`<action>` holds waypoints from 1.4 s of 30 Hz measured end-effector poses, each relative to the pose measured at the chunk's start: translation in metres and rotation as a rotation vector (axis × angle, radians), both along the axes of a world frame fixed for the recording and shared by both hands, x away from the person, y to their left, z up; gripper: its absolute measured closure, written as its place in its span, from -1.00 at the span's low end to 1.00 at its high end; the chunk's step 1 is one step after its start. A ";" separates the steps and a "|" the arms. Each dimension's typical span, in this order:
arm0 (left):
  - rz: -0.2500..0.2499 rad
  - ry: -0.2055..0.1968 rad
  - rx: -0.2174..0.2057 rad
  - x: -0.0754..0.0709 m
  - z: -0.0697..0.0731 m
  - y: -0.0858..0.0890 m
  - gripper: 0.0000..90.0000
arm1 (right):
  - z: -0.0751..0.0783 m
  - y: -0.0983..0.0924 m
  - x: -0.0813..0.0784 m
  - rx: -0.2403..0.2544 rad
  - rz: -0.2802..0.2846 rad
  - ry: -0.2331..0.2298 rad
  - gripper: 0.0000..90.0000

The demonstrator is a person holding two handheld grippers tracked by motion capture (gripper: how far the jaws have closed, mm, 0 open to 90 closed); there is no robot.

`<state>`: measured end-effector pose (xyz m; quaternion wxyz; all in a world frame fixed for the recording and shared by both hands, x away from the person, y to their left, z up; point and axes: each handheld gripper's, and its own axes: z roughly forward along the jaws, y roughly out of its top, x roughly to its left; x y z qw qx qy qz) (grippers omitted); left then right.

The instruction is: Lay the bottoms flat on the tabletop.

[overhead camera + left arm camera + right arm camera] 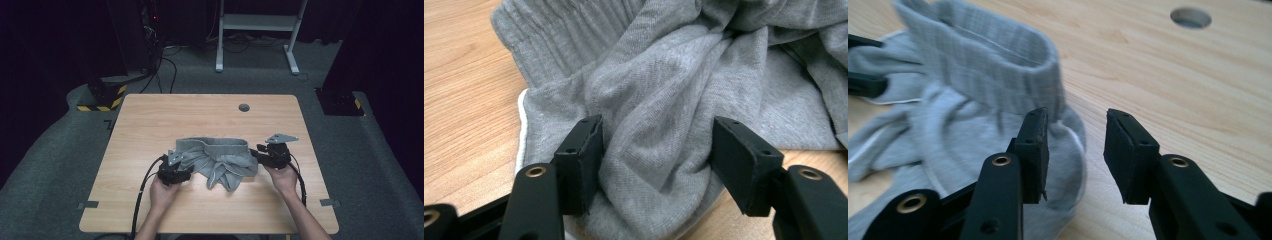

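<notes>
Mid-fold on crumpled grey knit shorts with ribbed waistband (216,159), lying at centre of pale wooden surface (150,115). Left gripper (656,150) clamped on a thick bunch of fabric; right gripper (1075,150) parted, nothing between, just beside waistband end. Next, probably: regrip that end, pull flat. Beyond: grey carpet, white desk frame (260,22), dark room.

Grey garment (220,159), crumpled, mid-table
</notes>
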<state>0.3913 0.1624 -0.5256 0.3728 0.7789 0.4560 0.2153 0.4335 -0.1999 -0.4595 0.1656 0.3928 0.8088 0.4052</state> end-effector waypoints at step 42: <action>0.003 0.004 -0.002 0.000 0.000 0.000 -0.15 | -0.007 0.061 -0.015 -0.130 0.264 -0.008 0.22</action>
